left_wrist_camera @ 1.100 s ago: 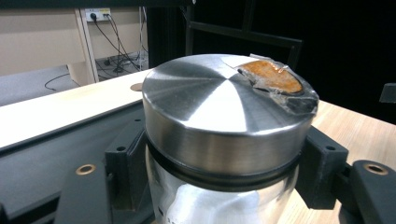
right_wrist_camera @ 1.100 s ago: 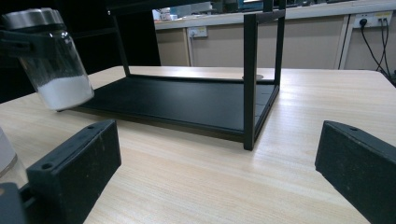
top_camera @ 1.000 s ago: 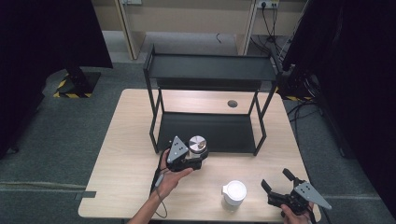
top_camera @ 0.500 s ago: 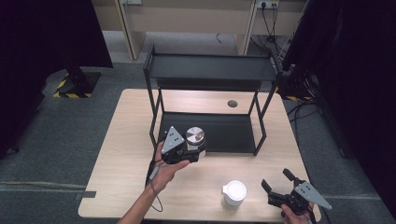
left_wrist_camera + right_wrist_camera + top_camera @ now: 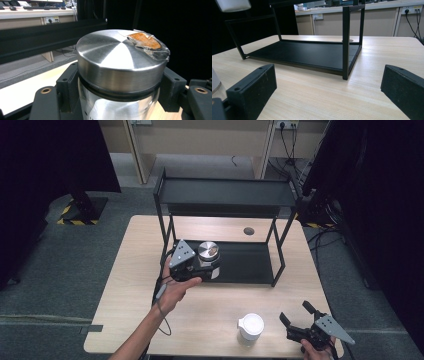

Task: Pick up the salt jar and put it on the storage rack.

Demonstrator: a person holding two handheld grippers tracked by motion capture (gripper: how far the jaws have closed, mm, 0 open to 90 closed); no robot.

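Left gripper (image 5: 200,268), around 9 o'clock of the black shelf rack (image 5: 227,195), clenched on a steel canister (image 5: 208,256) just under its lid, held upright above the rack's lower tray edge, probably for shelving. Brushed metal lid (image 5: 117,53), round, with a crumpled taped orange patch. At 5 o'clock, a white-lidded jar (image 5: 250,326) standing on the pale woodgrain table (image 5: 130,270). Right gripper (image 5: 295,312) resting low, released, nothing between the flat black pads (image 5: 253,88).

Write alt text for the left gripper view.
A steel jar with a brushed metal lid is clamped between the left gripper's black jaws. A crumpled orange sticker clings to the lid's edge; behind stands a black rack.
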